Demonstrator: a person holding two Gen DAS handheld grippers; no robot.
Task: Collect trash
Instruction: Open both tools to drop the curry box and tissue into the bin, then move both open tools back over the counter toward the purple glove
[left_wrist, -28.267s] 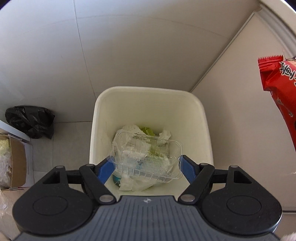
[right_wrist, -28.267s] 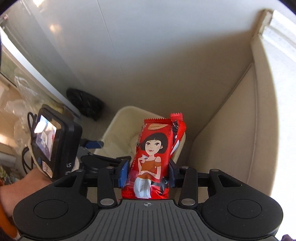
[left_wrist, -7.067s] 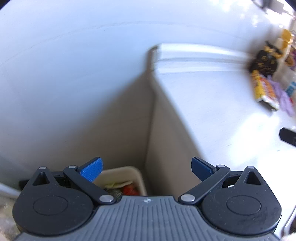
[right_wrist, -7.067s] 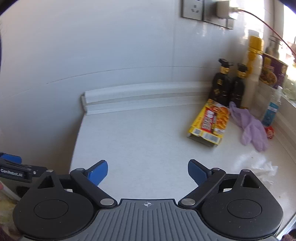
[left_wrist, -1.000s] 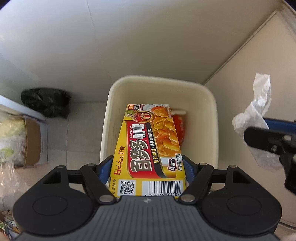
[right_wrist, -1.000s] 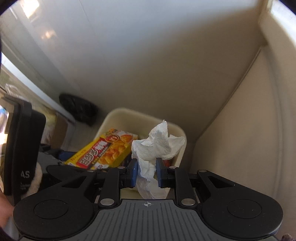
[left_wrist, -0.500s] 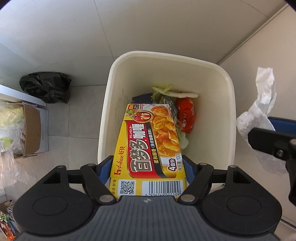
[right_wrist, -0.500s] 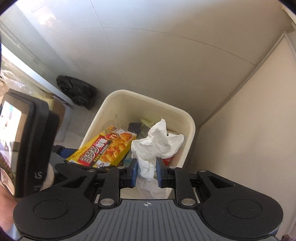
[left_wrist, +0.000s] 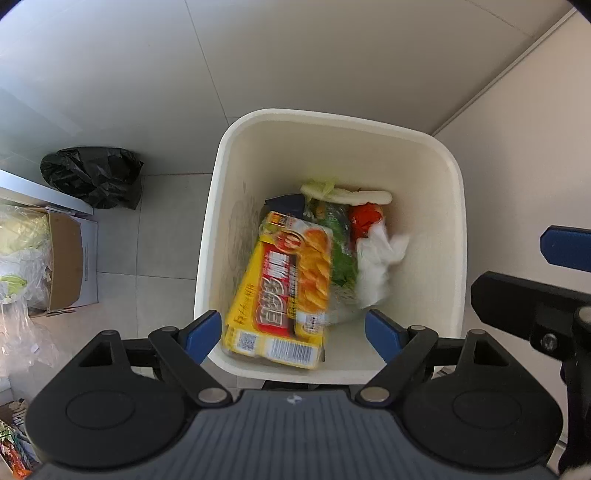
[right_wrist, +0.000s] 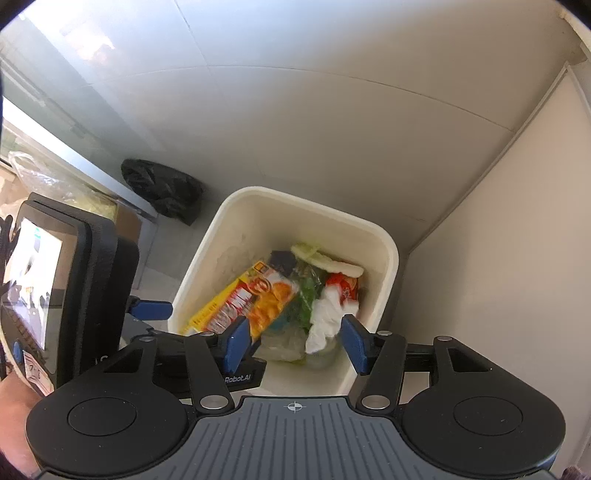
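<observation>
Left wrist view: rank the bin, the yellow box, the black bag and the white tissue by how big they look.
1. Bin
2. Yellow box, though it is blurred and nearer the camera than the rest
3. Black bag
4. White tissue

The bag's lead over the tissue is plain; the box-bag order is less sure.

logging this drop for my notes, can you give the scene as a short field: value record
bin: cream plastic trash bin on tiled floor
yellow curry box: inside the bin, tilted, blurred
white tissue: inside the bin, beside the box
left gripper: over the bin, jaws opening, nothing between them
right gripper: over the bin, jaws opening, nothing between them
beside bin: black plastic bag, cardboard box
</observation>
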